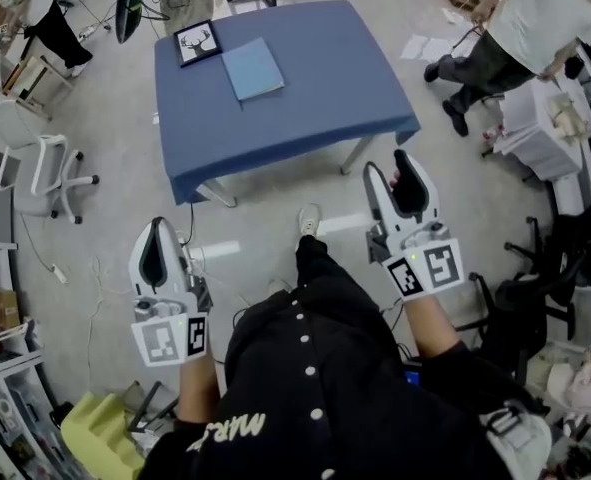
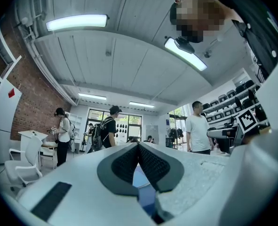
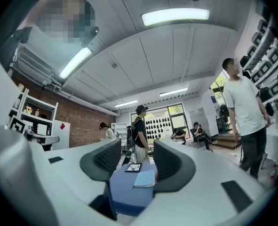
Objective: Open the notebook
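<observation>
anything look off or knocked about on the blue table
Nothing stands out. The notebook lies flat and closed on the blue table, close beside the framed deer picture. Nothing there looks spilled, tipped or damaged.

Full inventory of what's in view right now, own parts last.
Blue-cloth table: 1, blue, on the floor ahead.
Closed light-blue notebook: 1, light blue, table's far left part.
Black-framed deer picture: 1, black and white, beside the notebook at the table's far left corner.
White-framed chair: 1, white, left of the table.
Person in white shirt: 1, head view's top right.
Left gripper: 1, white, fingers together, empty.
Right gripper: 1, white, fingers apart, empty.
</observation>
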